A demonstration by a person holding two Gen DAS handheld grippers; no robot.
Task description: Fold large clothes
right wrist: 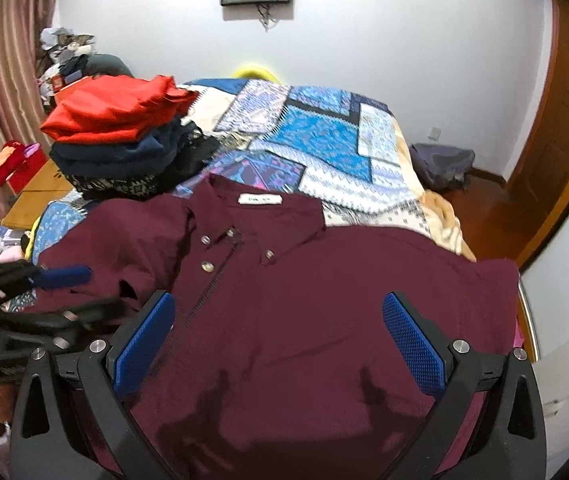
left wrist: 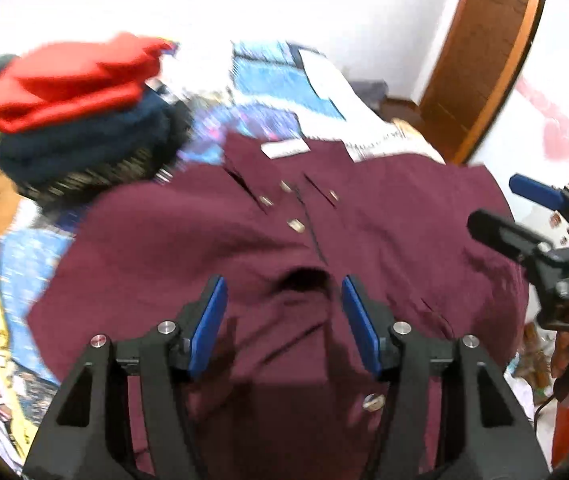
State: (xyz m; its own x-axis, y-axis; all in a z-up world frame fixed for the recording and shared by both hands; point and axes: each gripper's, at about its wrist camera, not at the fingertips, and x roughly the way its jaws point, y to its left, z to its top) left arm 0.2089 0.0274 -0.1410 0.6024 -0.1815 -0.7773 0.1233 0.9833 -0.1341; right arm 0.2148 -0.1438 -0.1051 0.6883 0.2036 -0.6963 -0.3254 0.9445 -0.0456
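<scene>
The maroon shirt (right wrist: 324, 300) lies front-up across the near end of the bed (right wrist: 324, 136), collar toward the far end, so the sides can be folded in. The left gripper (left wrist: 284, 320) hangs over the placket with jaws apart and nothing between them, probably choosing a fresh hold. The right gripper (right wrist: 280, 344) hovers wide open over the shirt's body, while the pile of folded clothes (right wrist: 120, 140) sits at the left edge, out of the way.
</scene>
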